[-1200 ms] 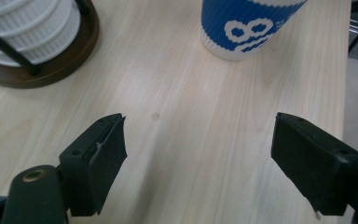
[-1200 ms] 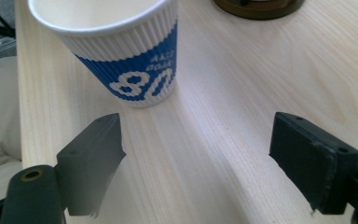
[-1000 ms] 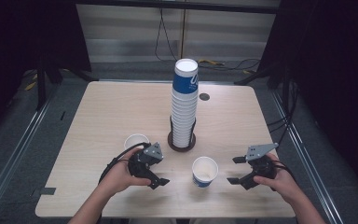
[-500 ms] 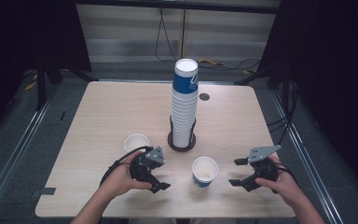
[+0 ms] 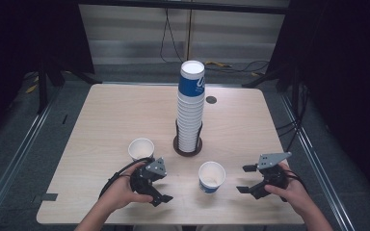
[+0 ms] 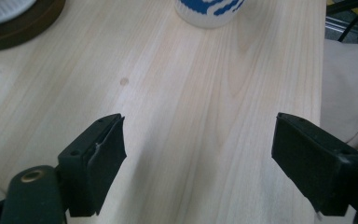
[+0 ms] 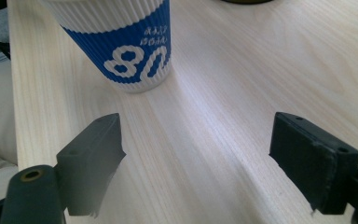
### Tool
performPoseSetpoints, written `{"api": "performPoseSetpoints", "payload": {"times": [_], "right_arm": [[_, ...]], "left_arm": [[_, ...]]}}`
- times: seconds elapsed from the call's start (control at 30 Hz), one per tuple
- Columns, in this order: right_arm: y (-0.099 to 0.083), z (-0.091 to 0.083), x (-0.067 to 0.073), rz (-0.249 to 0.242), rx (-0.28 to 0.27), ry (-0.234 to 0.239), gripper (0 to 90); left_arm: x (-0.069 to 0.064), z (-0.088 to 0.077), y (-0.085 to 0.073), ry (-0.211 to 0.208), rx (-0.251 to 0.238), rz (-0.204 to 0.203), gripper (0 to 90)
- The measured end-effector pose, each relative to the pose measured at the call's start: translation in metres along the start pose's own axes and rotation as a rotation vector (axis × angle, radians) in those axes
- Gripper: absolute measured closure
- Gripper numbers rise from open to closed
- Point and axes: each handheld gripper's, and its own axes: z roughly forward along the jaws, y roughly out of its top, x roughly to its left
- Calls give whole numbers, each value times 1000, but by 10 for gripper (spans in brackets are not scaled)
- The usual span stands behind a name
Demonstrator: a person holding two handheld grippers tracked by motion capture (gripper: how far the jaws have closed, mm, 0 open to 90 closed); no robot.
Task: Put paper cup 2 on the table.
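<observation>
A tall stack of blue-and-white paper cups [image 5: 191, 108] stands in a dark round holder [image 5: 188, 148] at the table's middle. One loose cup [image 5: 141, 148] stands upright to the holder's left, another cup [image 5: 211, 176] to its front right. My left gripper [image 5: 165, 185] lies near the front edge just in front of the left cup, open and holding nothing. My right gripper [image 5: 244, 179] is to the right of the other cup, open, pointing at it. In the right gripper view that cup [image 7: 121, 44] stands ahead of the open gripper [image 7: 196, 158], apart from it. The left gripper [image 6: 198, 154] is over bare wood.
The pale wooden table [image 5: 120, 115] has a small dark round spot [image 5: 211, 100] behind the stack. A metal rail [image 5: 14, 159] runs along the floor on the left; cables trail on the floor beyond the far edge. The person's lap [image 6: 349, 84] is past the front edge.
My left gripper has drawn back a little toward the front edge, leaving the left cup fully uncovered. The right gripper has hardly moved.
</observation>
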Motion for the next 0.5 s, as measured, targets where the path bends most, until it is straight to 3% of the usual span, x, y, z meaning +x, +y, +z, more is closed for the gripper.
{"api": "performPoseSetpoints", "payload": {"times": [0.3, 0.5], "right_arm": [[-5, 0, 0, 5, -9, -13, 163], [-10, 2, 1, -2, 14, -25, 163]], "left_arm": [[3, -8, -21, 2, 3, -30, 170], [4, -14, -34, 12, -5, -50, 169]]}}
